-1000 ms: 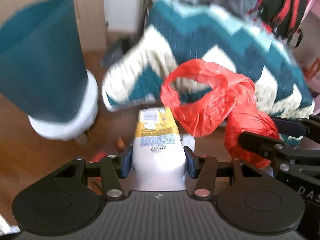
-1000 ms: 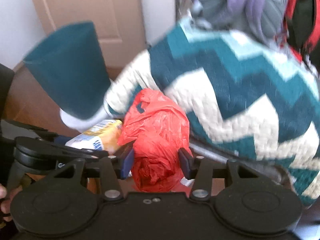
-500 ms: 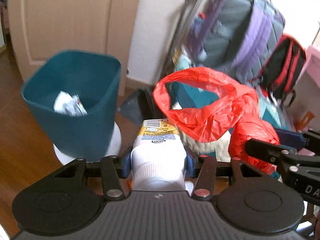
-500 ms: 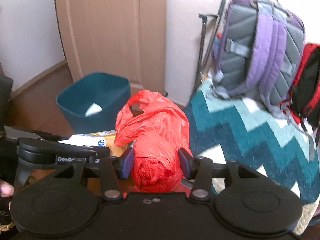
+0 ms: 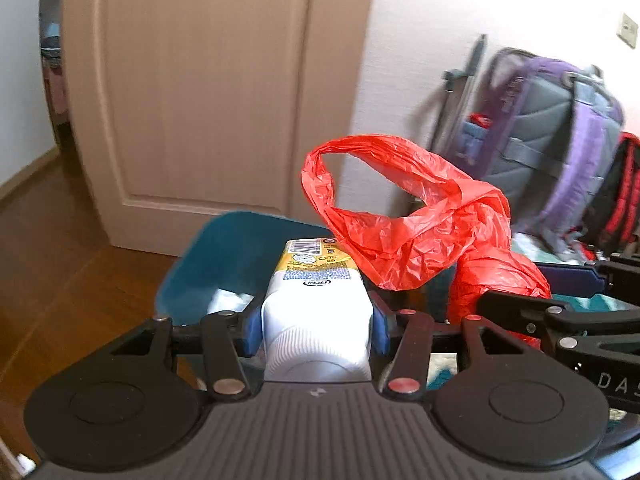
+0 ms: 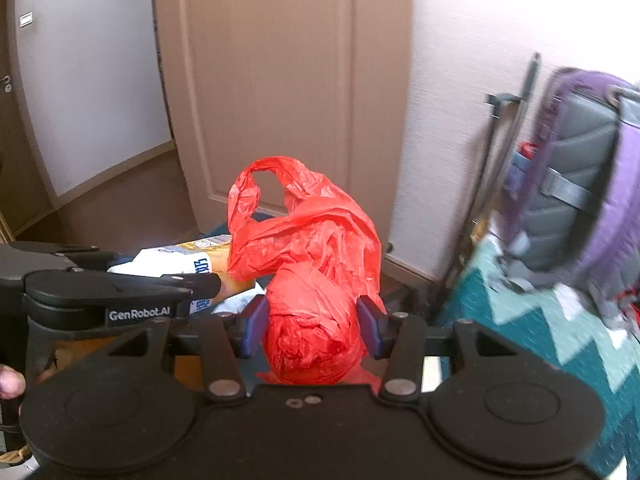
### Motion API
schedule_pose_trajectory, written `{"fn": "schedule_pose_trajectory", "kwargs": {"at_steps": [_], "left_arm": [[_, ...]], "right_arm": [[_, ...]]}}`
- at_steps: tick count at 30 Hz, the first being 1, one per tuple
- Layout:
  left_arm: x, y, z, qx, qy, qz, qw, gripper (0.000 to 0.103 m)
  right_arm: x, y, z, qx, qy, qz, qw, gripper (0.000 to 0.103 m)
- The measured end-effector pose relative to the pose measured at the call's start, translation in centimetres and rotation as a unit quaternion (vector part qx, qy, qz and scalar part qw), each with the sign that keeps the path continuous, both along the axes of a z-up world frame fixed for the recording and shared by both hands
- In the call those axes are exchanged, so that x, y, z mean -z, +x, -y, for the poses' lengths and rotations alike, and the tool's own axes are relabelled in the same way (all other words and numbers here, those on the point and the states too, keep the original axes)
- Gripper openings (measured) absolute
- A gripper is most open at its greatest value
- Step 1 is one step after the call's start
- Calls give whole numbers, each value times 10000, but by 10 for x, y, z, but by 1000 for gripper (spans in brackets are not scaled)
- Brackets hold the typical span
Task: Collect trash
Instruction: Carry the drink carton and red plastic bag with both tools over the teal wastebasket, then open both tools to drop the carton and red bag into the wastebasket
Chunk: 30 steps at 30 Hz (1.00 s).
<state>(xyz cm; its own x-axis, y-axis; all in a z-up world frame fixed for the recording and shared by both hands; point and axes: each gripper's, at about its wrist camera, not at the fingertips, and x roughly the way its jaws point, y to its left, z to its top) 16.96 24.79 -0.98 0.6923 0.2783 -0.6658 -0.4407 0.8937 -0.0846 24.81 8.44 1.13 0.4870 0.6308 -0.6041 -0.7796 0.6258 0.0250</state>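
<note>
We held the left gripper (image 5: 316,330) clamped on a white and yellow carton (image 5: 316,312), its blue pads pressed against both sides of the carton's white end. The carton pointed away from us, its yellow barcode end reaching over the near rim of a teal bin (image 5: 224,256) that stood on the wooden floor (image 5: 52,280) in front of a beige door (image 5: 208,92). Something white lay inside the bin; we could not tell what it was.

We held the right gripper (image 6: 312,326) closed on a crumpled red plastic bag (image 6: 312,280), the pads squeezing its bunched lower part, while its loose handle loops stood up above the fingers. From the left wrist view the bag (image 5: 420,220) hung just to the right of the carton, partly over the bin's far right corner. From the right wrist view the carton (image 6: 192,264) sat just left of the bag, nearly touching it.

Against the wall on the right leaned a purple and grey backpack (image 5: 556,136), with a teal zigzag blanket (image 6: 540,328) below it.
</note>
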Motion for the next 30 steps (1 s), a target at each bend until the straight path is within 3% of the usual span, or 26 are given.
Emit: {"fn": "schedule_pose_trajectory", "kwargs": {"at_steps": [12,16,22,30], "left_arm": [[46,42,-76,-290,117,-512,9982,50],[70,52,-88,-253,75,-711,9971,50],[104,66,-96,-149,-118,-1097,9938,50],[130,76,-102,-165,-302,-1386,9898,51]], "right_arm": [[53,31,-93,-156,-52,-485,9987,47],[82,49,-106,-75,-161,-793,9967,47],[112,59,-121,-131,-517,-883,9947,47],[121,53,-125,-208,-657,-901,9935,48]]}}
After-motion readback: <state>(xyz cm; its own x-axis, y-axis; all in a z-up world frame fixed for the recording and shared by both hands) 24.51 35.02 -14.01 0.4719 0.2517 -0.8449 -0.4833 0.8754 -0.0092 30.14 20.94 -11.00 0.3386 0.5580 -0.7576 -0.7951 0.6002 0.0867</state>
